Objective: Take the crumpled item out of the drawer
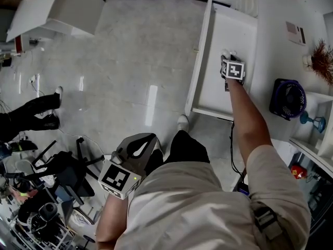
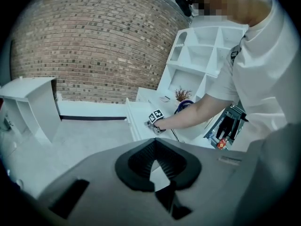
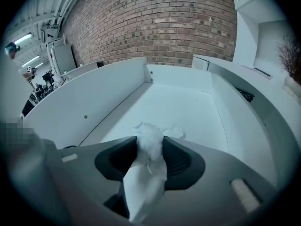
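A white cabinet [image 1: 57, 9] stands at 10 o'clock in the head view, and another person's dark legs [image 1: 34, 111] lie across the floor [image 1: 140, 51] at 9. The left gripper [image 1: 139, 139] hangs at 7 o'clock beside the person's hip, above the floor. Its jaws are released, with only pale floor showing between the pads [image 2: 136, 161]. At 1 o'clock the white drawer [image 1: 218, 95] stands pulled out, and the right gripper [image 1: 228, 55] reaches down into its far half. Its jaws are clenched on the crumpled paper [image 3: 149, 142]. A wad bulges past the tips toward 12 o'clock and a tail trails back toward 6. The paper is inside the drawer, low over its bottom; whether it touches the bottom cannot be told. A dark fan [image 1: 287, 99] sits at 3 o'clock, and a dried plant [image 1: 322, 59] at 2.
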The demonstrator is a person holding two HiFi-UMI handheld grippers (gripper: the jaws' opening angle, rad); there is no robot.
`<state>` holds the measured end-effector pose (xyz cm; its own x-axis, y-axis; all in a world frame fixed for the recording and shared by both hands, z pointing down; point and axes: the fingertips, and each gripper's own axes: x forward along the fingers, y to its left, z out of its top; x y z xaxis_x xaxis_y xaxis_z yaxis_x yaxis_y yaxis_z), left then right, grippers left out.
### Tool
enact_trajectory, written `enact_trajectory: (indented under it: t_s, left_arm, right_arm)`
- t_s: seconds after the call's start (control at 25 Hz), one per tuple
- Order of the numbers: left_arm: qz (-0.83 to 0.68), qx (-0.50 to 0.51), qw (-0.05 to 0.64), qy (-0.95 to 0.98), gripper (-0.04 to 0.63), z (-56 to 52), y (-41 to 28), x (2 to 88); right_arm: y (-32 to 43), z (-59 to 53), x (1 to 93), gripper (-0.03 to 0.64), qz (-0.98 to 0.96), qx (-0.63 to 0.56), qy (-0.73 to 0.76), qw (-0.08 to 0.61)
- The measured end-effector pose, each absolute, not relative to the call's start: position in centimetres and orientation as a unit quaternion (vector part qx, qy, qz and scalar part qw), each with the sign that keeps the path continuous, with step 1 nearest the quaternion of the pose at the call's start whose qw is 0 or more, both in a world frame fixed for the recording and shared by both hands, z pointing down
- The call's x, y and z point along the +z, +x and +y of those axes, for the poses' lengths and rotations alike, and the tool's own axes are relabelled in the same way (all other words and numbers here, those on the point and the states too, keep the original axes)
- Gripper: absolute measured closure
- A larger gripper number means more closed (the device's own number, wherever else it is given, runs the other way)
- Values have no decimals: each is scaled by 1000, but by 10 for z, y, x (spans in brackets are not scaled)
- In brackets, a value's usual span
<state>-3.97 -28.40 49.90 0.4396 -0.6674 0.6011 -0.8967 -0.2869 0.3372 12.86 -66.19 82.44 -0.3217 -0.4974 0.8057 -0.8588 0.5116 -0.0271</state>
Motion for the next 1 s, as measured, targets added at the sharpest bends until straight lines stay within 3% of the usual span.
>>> enact_trajectory:
  t_s: [0.24,1.0]
  left_arm:
    - [-495,171,319,790,589,-289,-42,495]
    - [-459,158,250,837,589,-240,-48,452]
  right_arm:
    - [131,-660,814,458,-784,220,425,394]
    - [118,-593,710,462,-816,174,403,377]
